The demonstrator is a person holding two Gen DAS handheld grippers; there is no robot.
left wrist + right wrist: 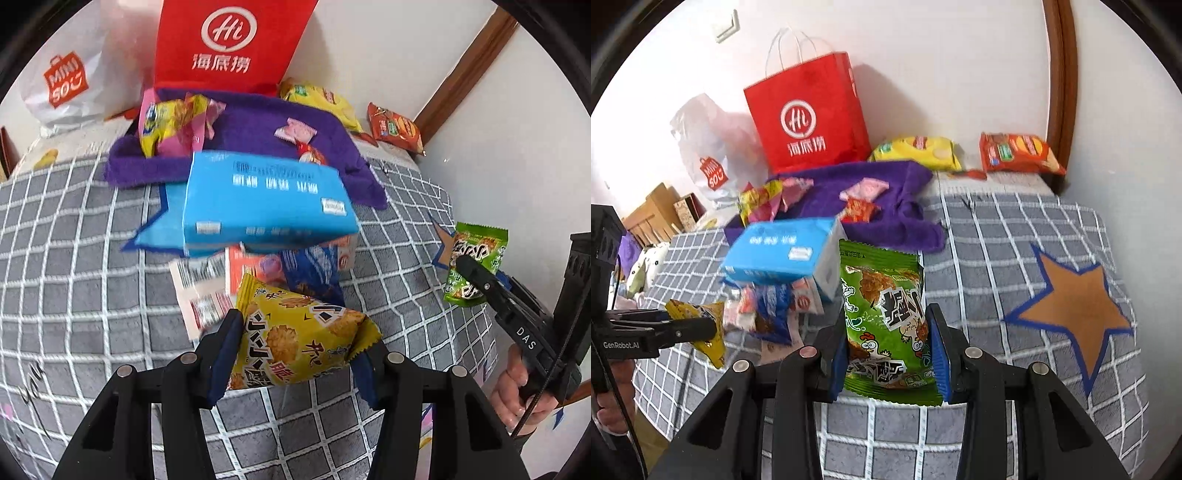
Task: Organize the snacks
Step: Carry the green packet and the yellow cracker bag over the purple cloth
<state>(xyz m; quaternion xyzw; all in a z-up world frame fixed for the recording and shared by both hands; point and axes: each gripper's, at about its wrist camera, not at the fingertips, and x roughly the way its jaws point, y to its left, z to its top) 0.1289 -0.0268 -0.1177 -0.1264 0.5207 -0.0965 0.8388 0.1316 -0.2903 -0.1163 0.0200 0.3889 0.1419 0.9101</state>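
1. Now I count one blue tissue pack [783, 254] as my landmark, and two chip bags, yellow [918, 150] and orange [1019, 153], well behind it.
2. My left gripper [295, 347] clamps one yellow snack packet [299, 332] between its fingers, in front of the pack.
3. My right gripper [886, 354] pinches one green snack packet [886, 321] upright between its blue pads, just right of the pack.

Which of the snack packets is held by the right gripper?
The green packet with the cartoon chicken: the right gripper clamps it upright between its blue pads. The yellow packet is in the left gripper; the others lie on the bed.
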